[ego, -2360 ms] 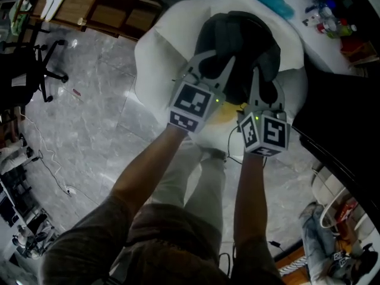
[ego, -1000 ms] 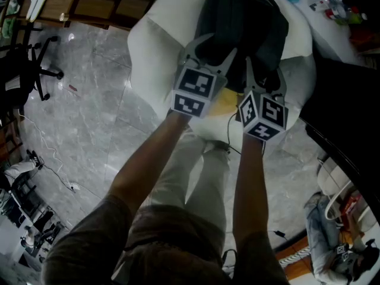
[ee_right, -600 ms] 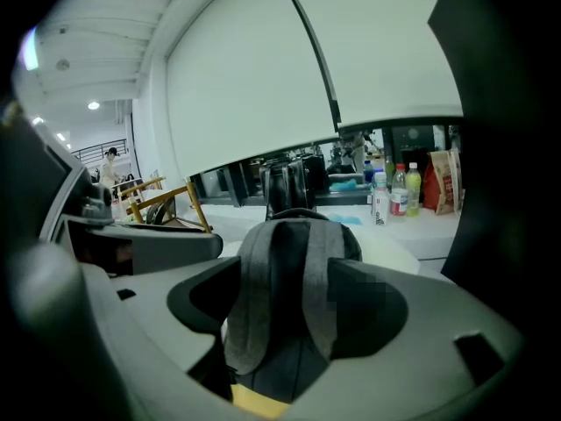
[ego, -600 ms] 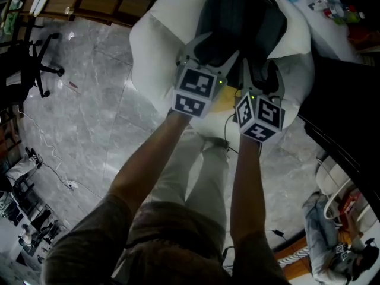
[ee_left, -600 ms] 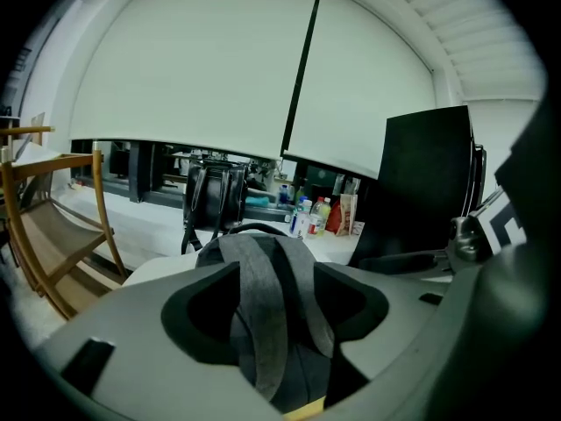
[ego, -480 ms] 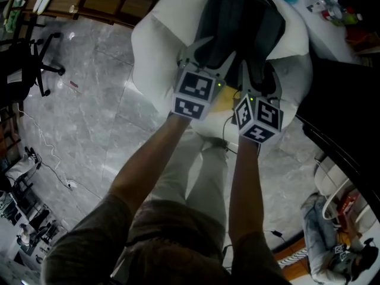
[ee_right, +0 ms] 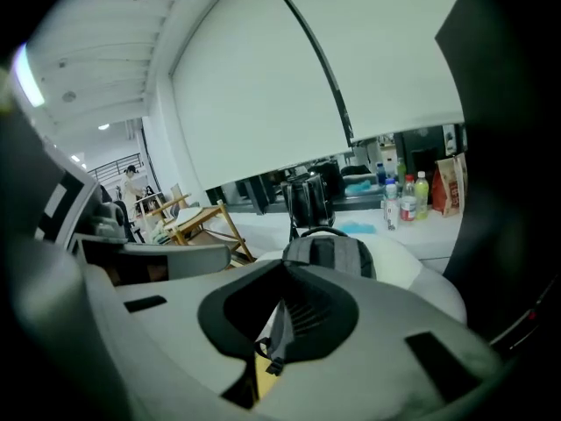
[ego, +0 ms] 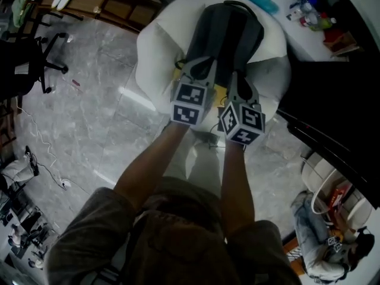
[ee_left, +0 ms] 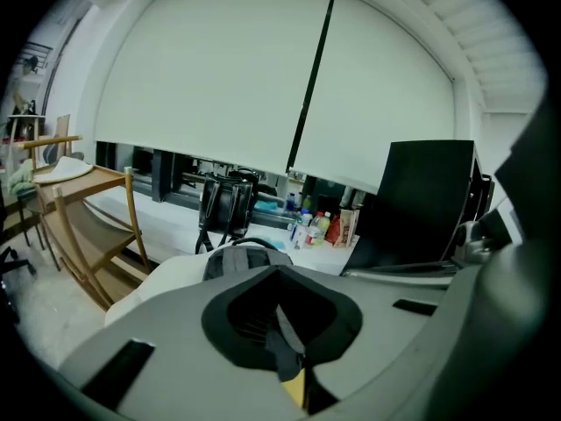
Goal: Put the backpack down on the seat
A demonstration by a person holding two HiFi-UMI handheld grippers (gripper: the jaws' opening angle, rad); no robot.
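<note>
A dark grey backpack [ego: 228, 34] lies on the white beanbag seat [ego: 157, 46], its top handle at the far end. My left gripper [ego: 205, 64] hovers over the pack's near left corner and my right gripper [ego: 236, 82] over its near right end. Both pairs of jaws are closing and their tips meet. In the left gripper view the backpack [ee_left: 241, 260] shows beyond the left gripper [ee_left: 279, 274], with a loose grey strap seen through the hollow behind the tips. The right gripper [ee_right: 285, 270] likewise frames a dangling strap end, with the backpack [ee_right: 329, 253] beyond. Neither strap looks pinched.
A black handbag [ee_left: 226, 204] and several bottles [ee_left: 307, 226] stand on the white counter behind the seat. A wooden frame [ee_left: 88, 226] is to the left, a black office chair [ego: 29, 58] on the marble floor, a dark panel [ee_left: 429, 200] to the right.
Both grippers' jaws, spread apart at the backpack's near end earlier, have come together. The grippers have drawn back a little towards me. The backpack stays lying on the seat.
</note>
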